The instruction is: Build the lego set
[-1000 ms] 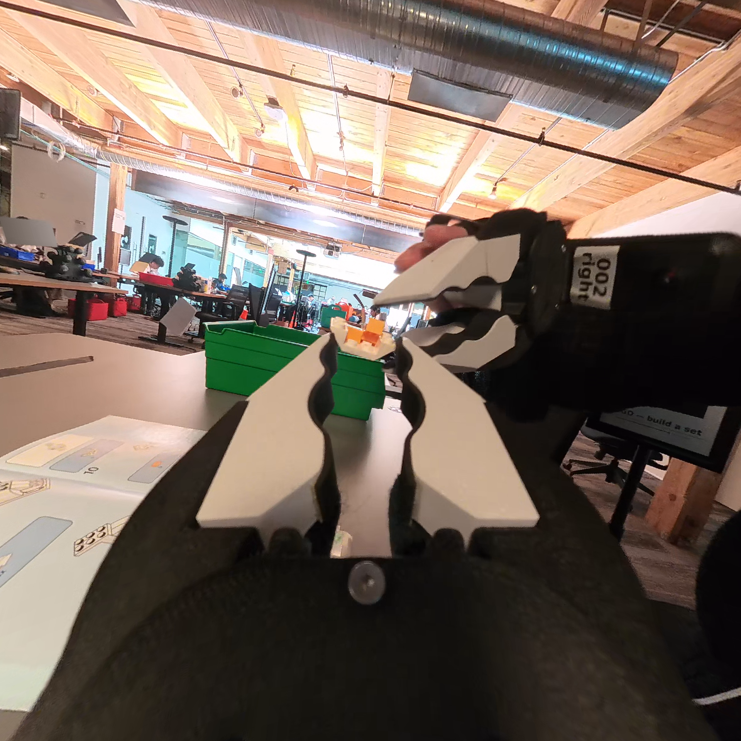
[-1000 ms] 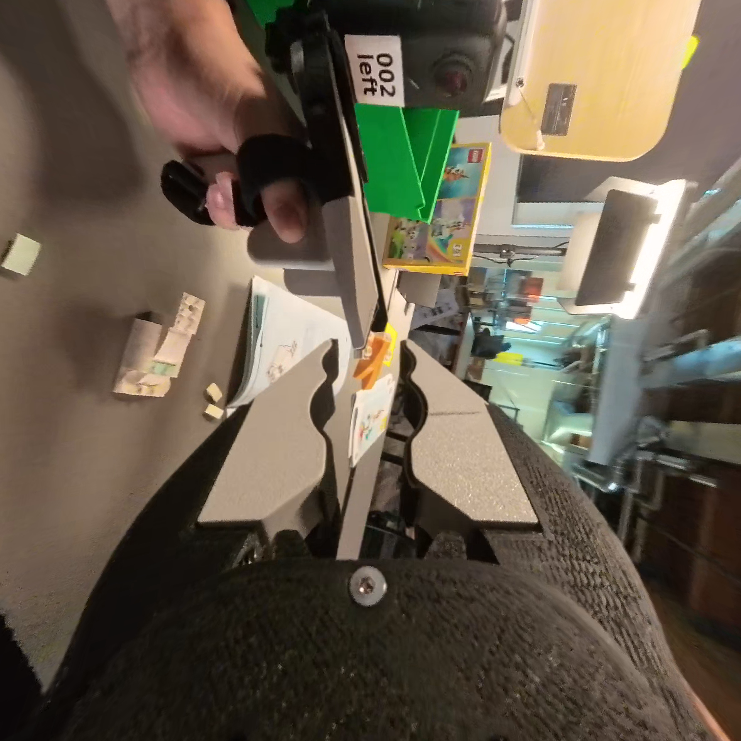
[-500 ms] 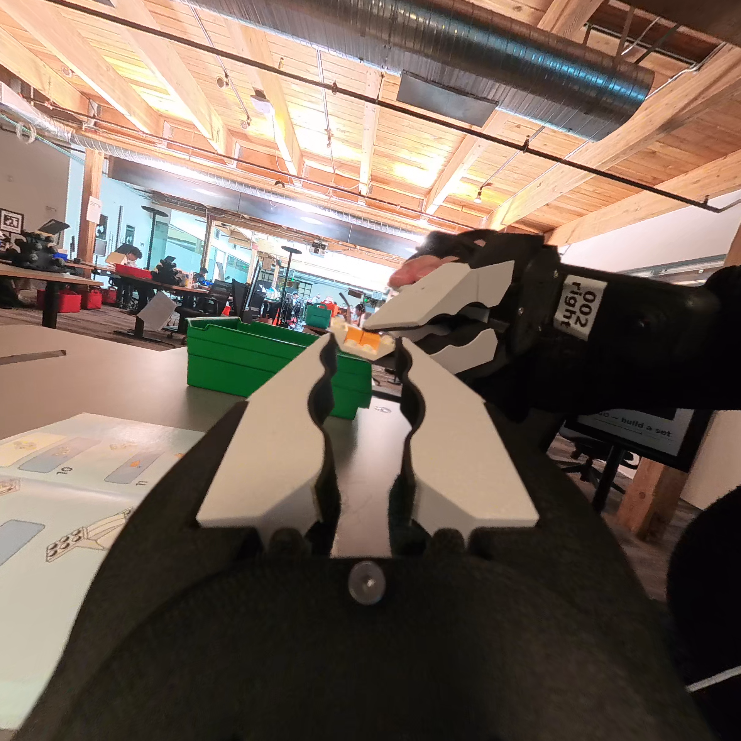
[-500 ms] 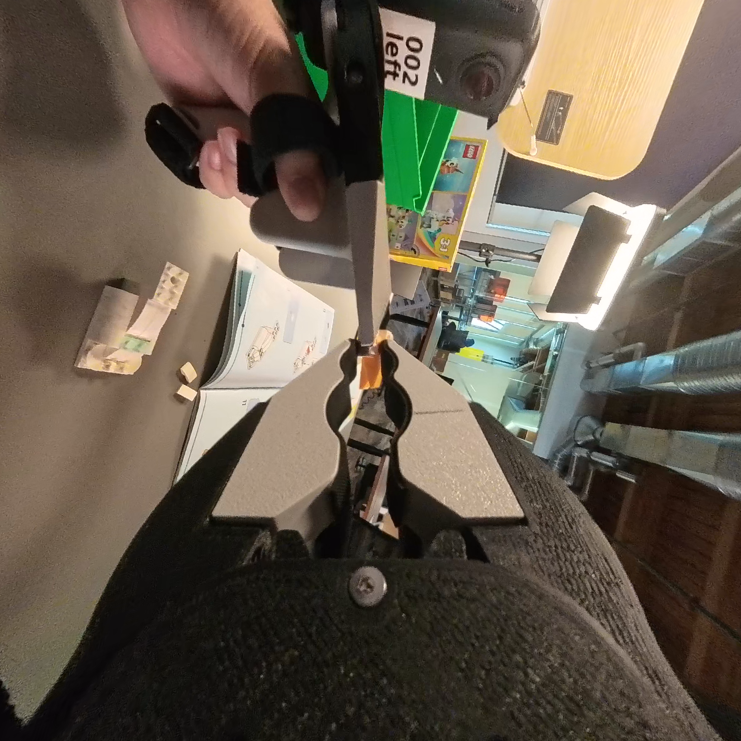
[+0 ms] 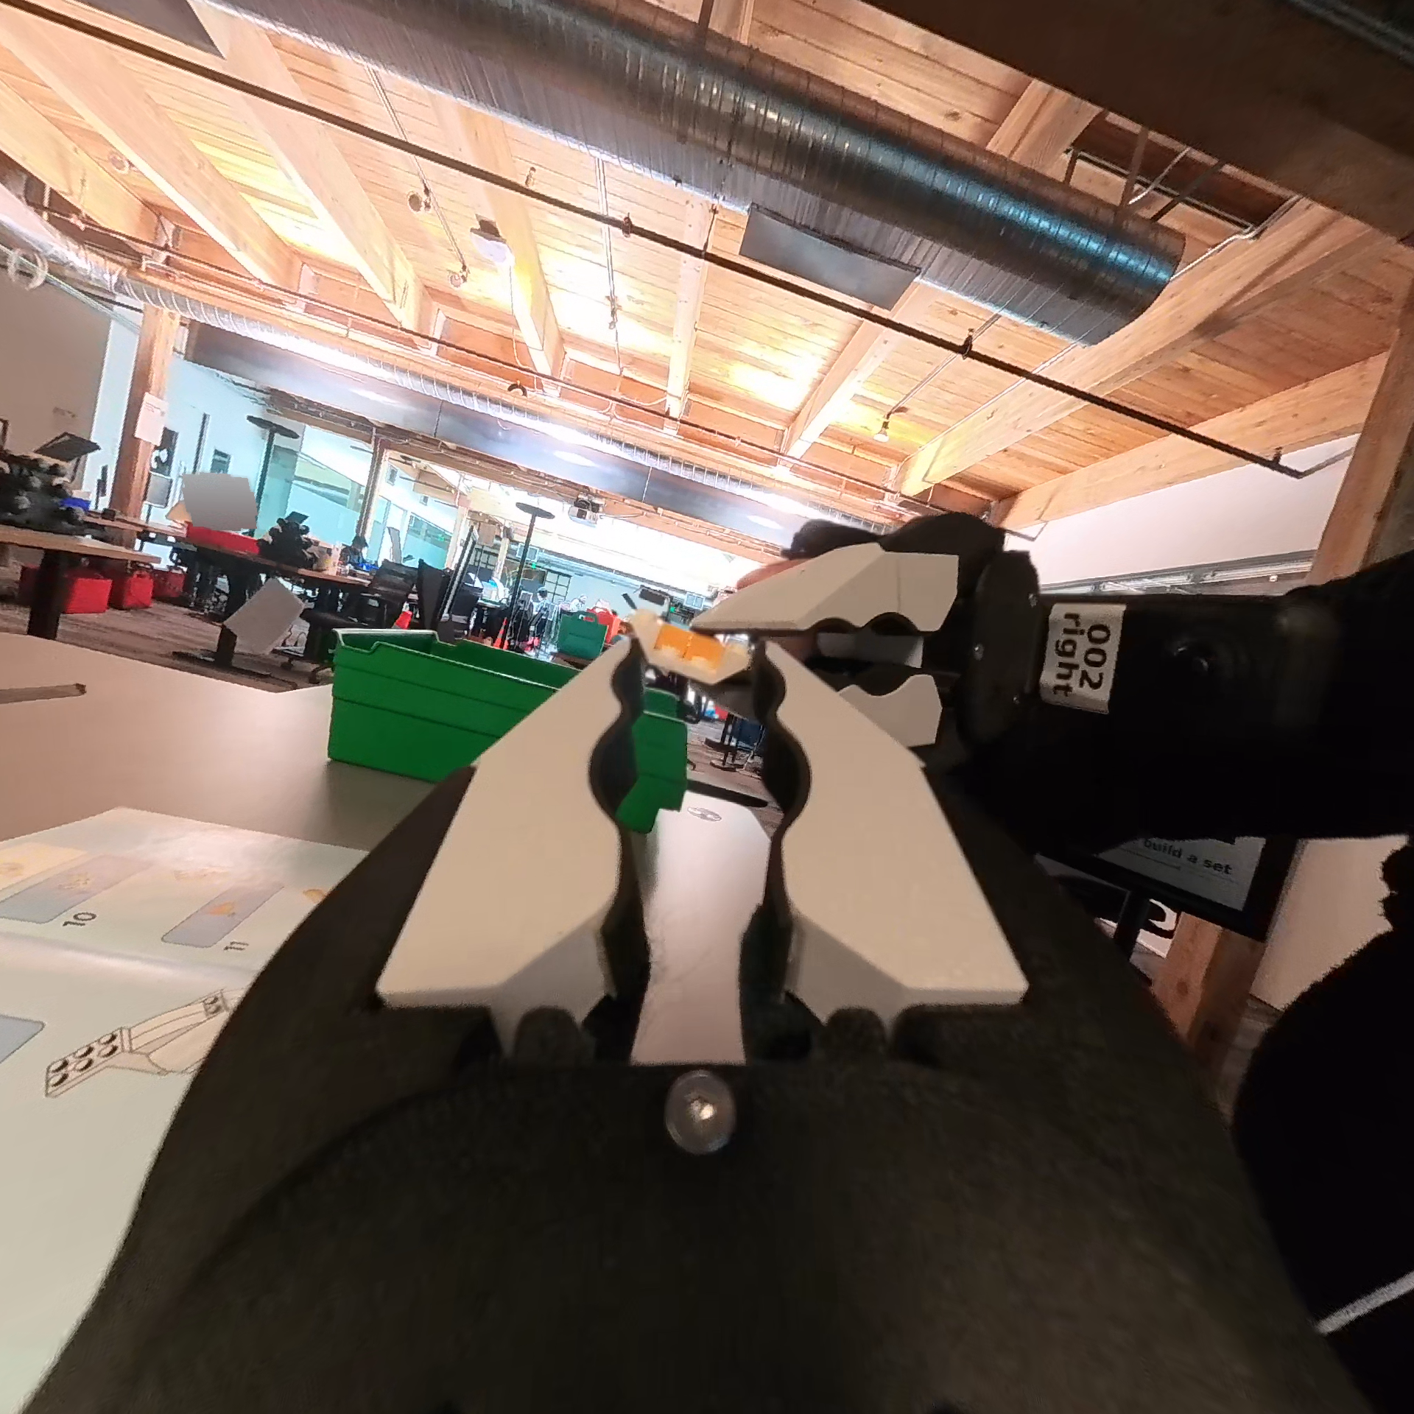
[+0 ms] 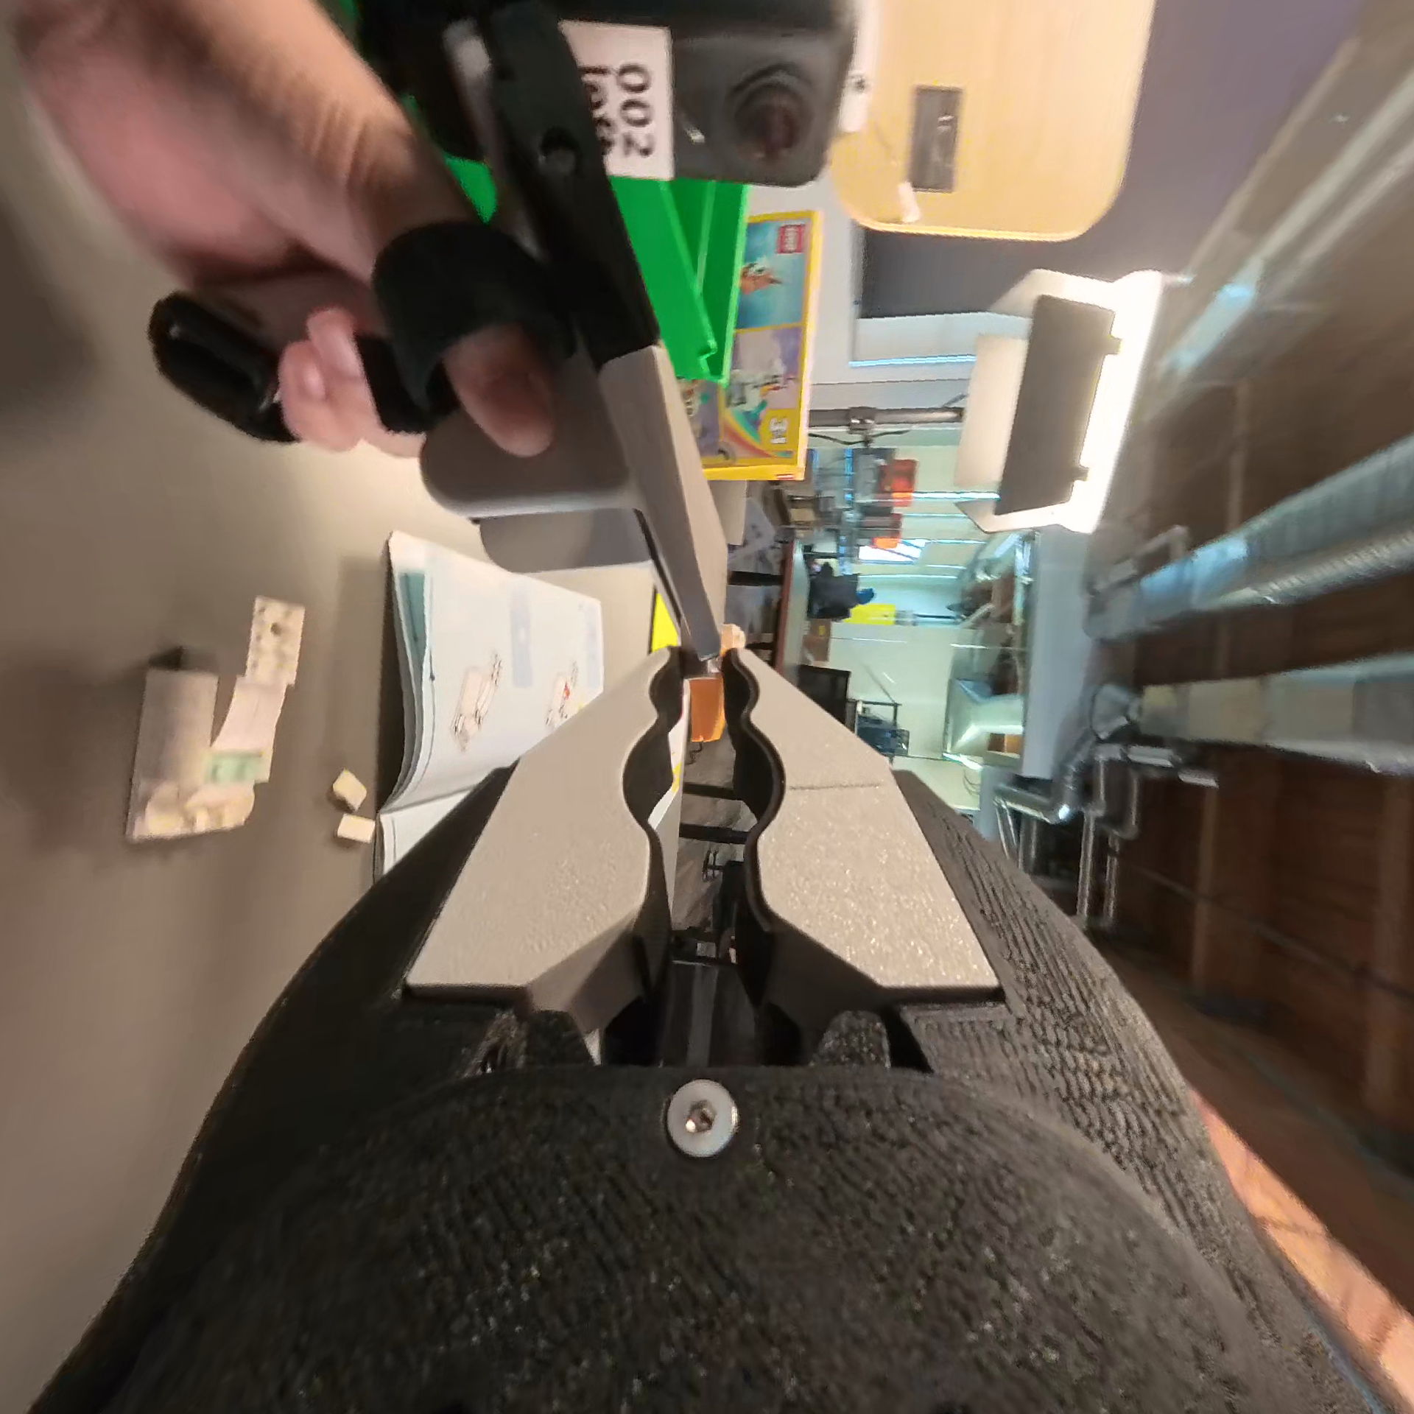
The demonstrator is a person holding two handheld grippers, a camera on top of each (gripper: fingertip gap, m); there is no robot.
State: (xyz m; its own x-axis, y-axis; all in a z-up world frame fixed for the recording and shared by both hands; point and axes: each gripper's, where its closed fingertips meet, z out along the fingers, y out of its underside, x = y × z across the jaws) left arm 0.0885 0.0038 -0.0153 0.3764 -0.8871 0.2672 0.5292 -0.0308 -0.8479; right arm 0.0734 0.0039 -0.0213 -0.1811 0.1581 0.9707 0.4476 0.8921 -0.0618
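A small white and orange lego assembly [image 5: 689, 650] is held up in the air above the table. My left gripper [image 5: 696, 654] is shut on it, pinching it between its fingertips. My right gripper [image 5: 719, 659] comes in from the right and clamps the same assembly from above and below. In the right wrist view my right gripper [image 6: 704, 662] is shut on the orange part [image 6: 705, 708]. The left gripper's finger [image 6: 673, 490] shows edge-on there, its tip between my right fingertips. A hand [image 6: 268, 191] holds the left gripper.
Stacked green bins [image 5: 459, 711] stand on the grey table [image 5: 153, 727] ahead. An open instruction booklet [image 5: 115, 918] lies at the left and also shows in the right wrist view [image 6: 490, 673]. A lego box [image 6: 765, 344], a partly built white piece [image 6: 214, 727] and small loose bricks [image 6: 348, 803] are on the table. Only a small space, under 4 cm, lies between the two pairs of fingers. The partly built white piece [image 6: 214, 727] is about equally far from each gripper, around 15 centimeters.
My right gripper has moved onto the assembly and narrowed its jaws until they clamp it. My left gripper has kept hold of the assembly and shifted only a little.
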